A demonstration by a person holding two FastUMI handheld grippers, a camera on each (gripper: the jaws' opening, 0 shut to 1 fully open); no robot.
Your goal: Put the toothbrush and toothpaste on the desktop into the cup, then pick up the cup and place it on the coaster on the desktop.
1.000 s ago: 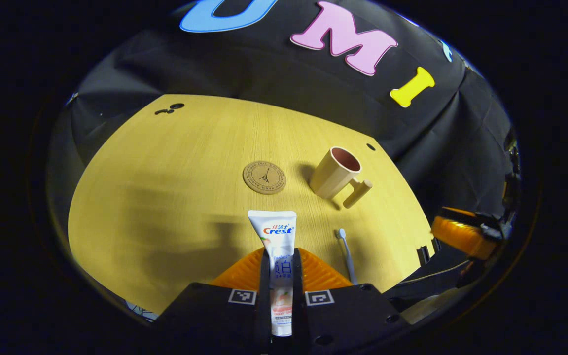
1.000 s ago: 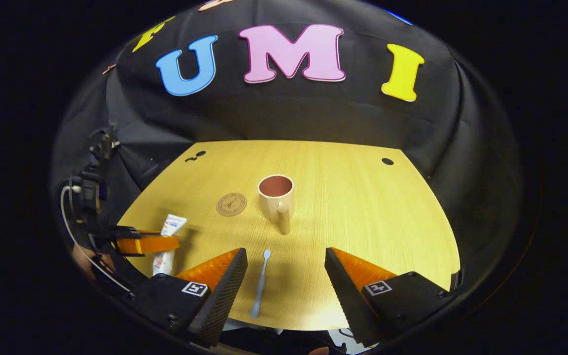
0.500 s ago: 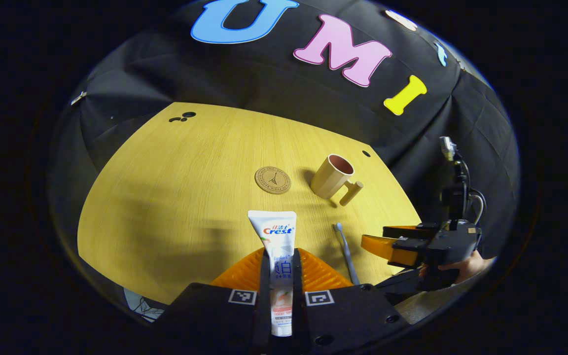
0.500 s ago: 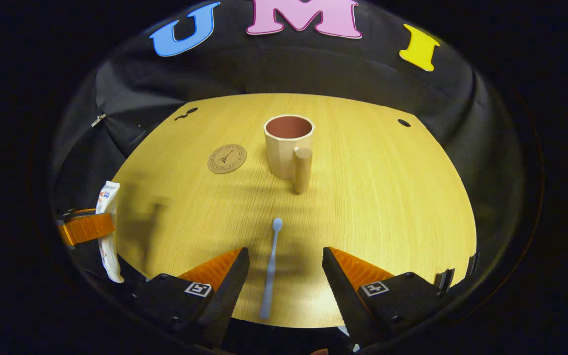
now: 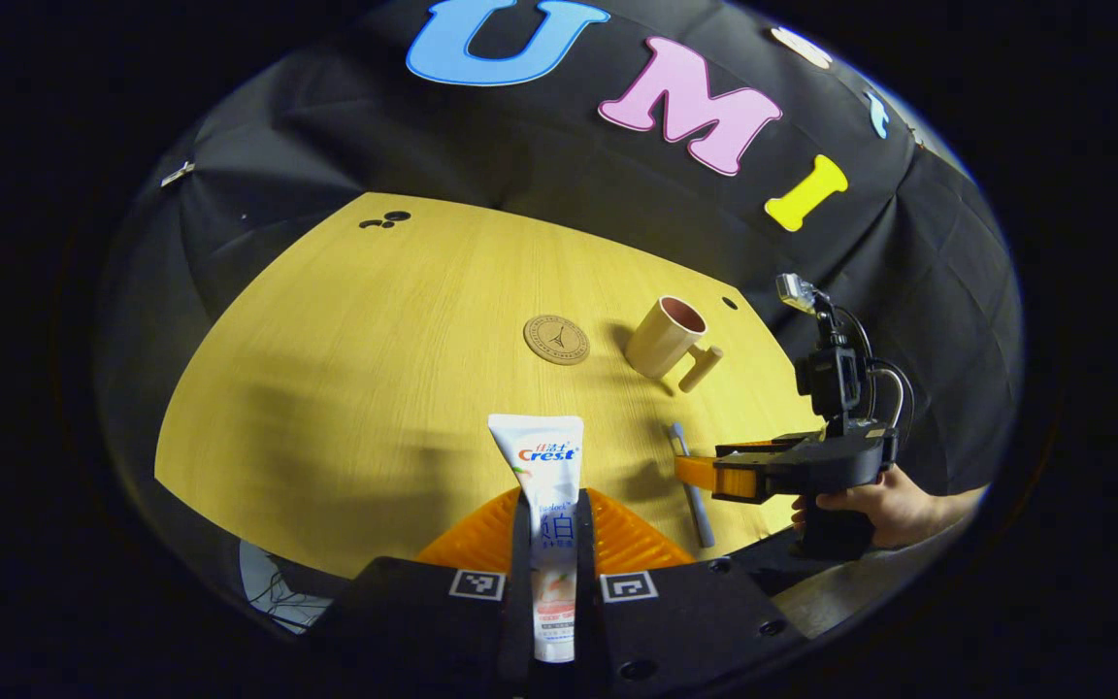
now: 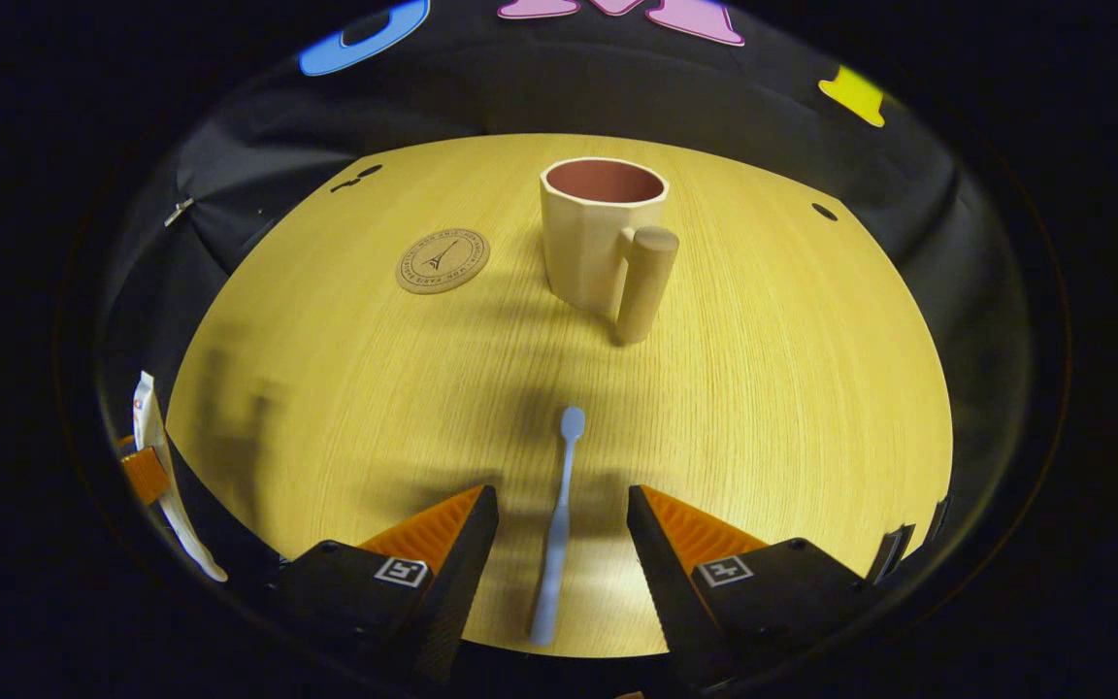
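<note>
Fingers of the left gripper (image 5: 551,529) pinched the toothpaste (image 5: 545,485) lifted for the far cup (image 6: 602,231), while the right gripper (image 6: 556,544) stood wide astride the toothbrush (image 6: 557,529) (flat on the desk (image 6: 782,388)), coaster (image 6: 443,260) left of the cup.

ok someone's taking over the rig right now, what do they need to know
Left gripper: shut on the toothpaste tube, held above the desktop.
Right gripper: open, fingers either side of the toothbrush, which lies flat on the desktop.
Cup: upright, empty, handle toward the right gripper; coaster bare beside it.
Done: toothpaste picked up.
Left: grasp the toothbrush, put both in the cup, set the cup on the coaster.
</note>
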